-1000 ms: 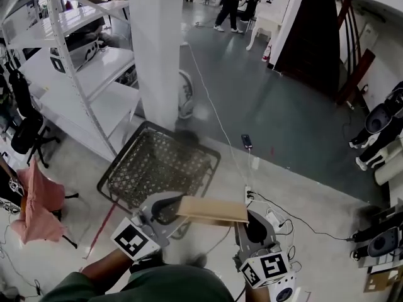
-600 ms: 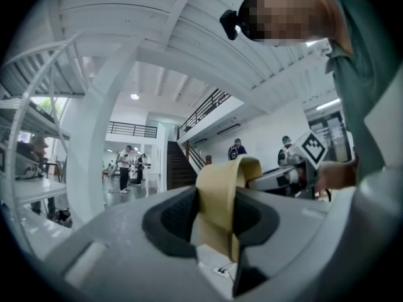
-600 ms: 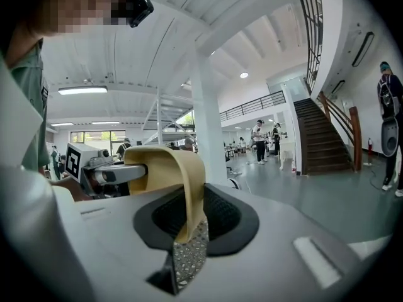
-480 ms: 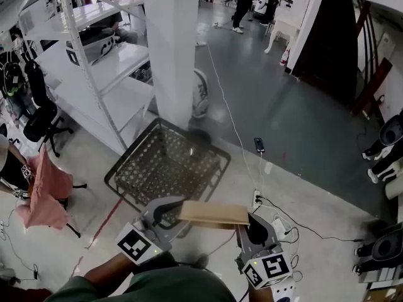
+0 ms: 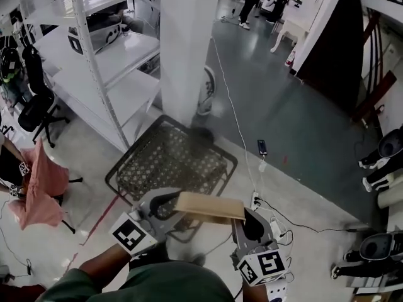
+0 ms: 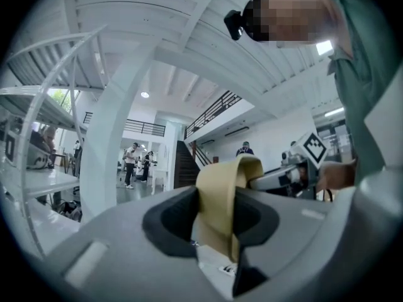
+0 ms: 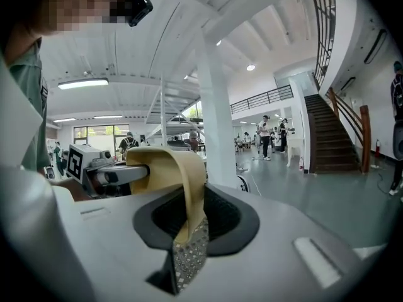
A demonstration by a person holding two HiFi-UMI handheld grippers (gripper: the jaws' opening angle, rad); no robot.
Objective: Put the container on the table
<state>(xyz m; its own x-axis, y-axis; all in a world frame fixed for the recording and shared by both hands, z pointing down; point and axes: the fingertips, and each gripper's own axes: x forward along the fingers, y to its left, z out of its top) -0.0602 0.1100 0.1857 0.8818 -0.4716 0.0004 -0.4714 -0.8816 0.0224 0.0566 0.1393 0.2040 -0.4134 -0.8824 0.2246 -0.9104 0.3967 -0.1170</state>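
The container (image 5: 210,206), a flat tan piece, is held in the air between the two tools, above the floor (image 5: 302,137) and not yet on any desk. Its long axis runs from left to right across the person's front, roughly level. Its left end is clamped by the left tool (image 5: 171,201) and its right end by the right tool (image 5: 247,221). In the left gripper view the tan edge is seen pinched between the jaws, and the same is seen in the right gripper view, where the edge is pressed against the patterned pad. Both tools are therefore closed on the container, and neither hand is nearer to it than the other.

In the head view a wire basket (image 5: 170,165) is seen on the floor beyond the container's far edge, with a white pillar (image 5: 189,49) behind it and a shelf rack (image 5: 94,49) to the left. No desk can be made out under or beside the container, so it is judged that the load must first be carried on.

The coming move is judged to turn on the shared grip. The ends must be kept level and the spacing between the tools held, or the thin piece could be bent or pulled out of one clamp.
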